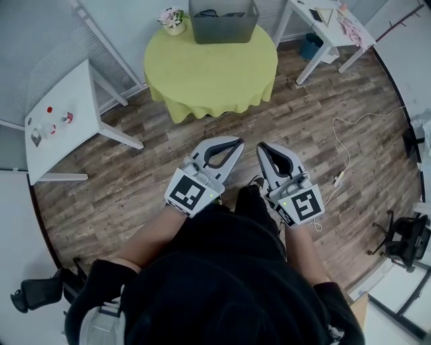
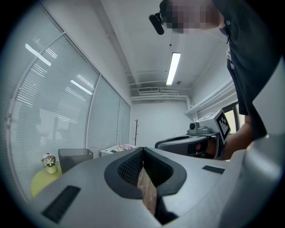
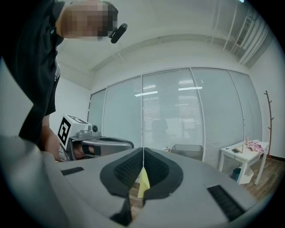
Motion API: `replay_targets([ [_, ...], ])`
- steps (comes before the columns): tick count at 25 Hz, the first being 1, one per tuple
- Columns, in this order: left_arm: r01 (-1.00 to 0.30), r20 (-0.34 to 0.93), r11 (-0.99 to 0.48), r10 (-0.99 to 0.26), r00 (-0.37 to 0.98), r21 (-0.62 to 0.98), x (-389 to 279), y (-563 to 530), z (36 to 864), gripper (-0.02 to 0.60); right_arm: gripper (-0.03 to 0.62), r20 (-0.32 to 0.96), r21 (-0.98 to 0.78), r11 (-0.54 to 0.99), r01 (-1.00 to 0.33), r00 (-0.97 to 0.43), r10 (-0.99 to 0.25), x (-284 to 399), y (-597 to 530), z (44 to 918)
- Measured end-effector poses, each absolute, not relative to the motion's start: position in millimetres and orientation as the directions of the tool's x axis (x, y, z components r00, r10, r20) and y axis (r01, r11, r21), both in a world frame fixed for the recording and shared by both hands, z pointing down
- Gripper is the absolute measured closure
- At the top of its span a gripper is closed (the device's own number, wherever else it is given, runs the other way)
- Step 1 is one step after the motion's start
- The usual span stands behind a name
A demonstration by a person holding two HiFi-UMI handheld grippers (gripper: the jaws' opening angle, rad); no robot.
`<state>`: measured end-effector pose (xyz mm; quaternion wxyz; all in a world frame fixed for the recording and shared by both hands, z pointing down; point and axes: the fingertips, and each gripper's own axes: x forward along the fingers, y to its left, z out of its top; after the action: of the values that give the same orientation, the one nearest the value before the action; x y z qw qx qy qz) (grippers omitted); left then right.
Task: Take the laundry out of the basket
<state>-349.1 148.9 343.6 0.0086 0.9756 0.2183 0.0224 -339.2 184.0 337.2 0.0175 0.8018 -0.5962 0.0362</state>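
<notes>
So right now both grippers are just held out low in front of the person, over the wooden floor (image 1: 135, 168) and well short of the table. The left gripper (image 1: 236, 142) has its jaws pressed together with nothing between them, and through the slit you only see floor. Same deal with the right gripper (image 1: 262, 146): jaws closed tight, nothing held, just a sliver of the yellow-green tablecloth showing through. The grey laundry basket (image 1: 223, 28) sits at the far edge of the round table (image 1: 209, 74), with a small pot of flowers (image 1: 173, 19) just beside it. Something dark (image 1: 214, 13) shows inside the basket near the rim, can't tell what exactly. Neither gripper is anywhere near it.
</notes>
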Motion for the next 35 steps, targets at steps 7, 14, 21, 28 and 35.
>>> replay_targets([
  [7,0.414,0.033,-0.910,0.415,0.909,0.028,-299.5,153.1,346.3,0.571,0.568,0.072,-0.019,-0.279,-0.960,0.277,-0.958,-289.9,189.8,341.9],
  [14,0.395,0.064,-0.918,0.395,0.916,0.007,-238.7,161.8,346.1,0.571,0.568,0.067,-0.032,-0.245,-0.969,0.242,-0.968,-228.6,197.7,342.7],
  [21,0.387,0.084,-0.922,0.387,0.918,0.015,-180.0,180.0,351.2,0.571,0.568,0.080,-0.045,-0.209,-0.977,0.205,-0.975,-171.3,211.8,348.3],
  [28,0.381,0.129,-0.925,0.378,0.917,0.002,-127.6,200.4,358.2,0.571,0.568,0.078,-0.079,-0.204,-0.976,0.198,-0.977,-115.2,234.5,359.9],
  [35,0.349,0.134,-0.937,0.348,0.928,0.014,-78.0,222.7,361.5,0.571,0.568,0.055,-0.076,-0.164,-0.984,0.160,-0.986,-66.8,251.4,354.8],
])
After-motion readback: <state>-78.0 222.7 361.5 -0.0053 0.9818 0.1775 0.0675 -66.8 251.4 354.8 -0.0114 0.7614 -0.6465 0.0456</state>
